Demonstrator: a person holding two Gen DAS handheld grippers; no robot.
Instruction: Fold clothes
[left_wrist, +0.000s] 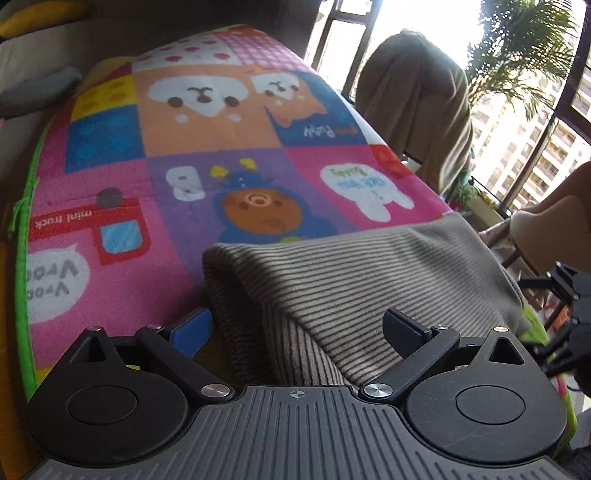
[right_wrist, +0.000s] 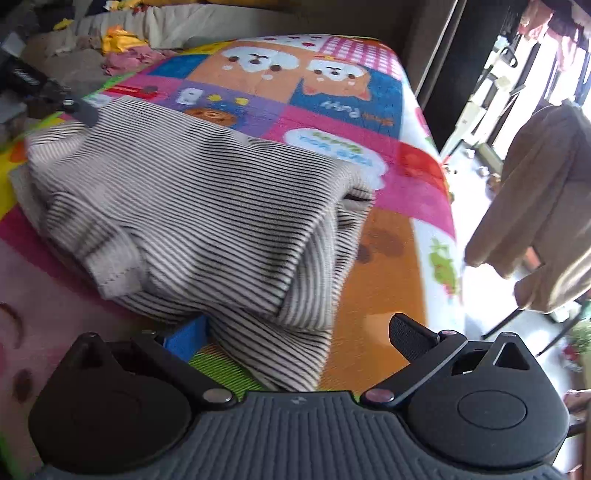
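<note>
Striped garment (right_wrist: 192, 206) on cartoon blanket (left_wrist: 207, 133), between both hand-held grippers' spread jaws.

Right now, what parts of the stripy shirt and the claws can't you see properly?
- Left wrist view: the striped shirt runs down behind the left claw, so its near edge is hidden.
- Right wrist view: the shirt's far left end is blurred, and the other claw there is only a dark smear.
- Right wrist view: the right claw has one fingertip partly tucked under cloth.
- The shirt's underside against the cartoon blanket is hidden in both views.
</note>
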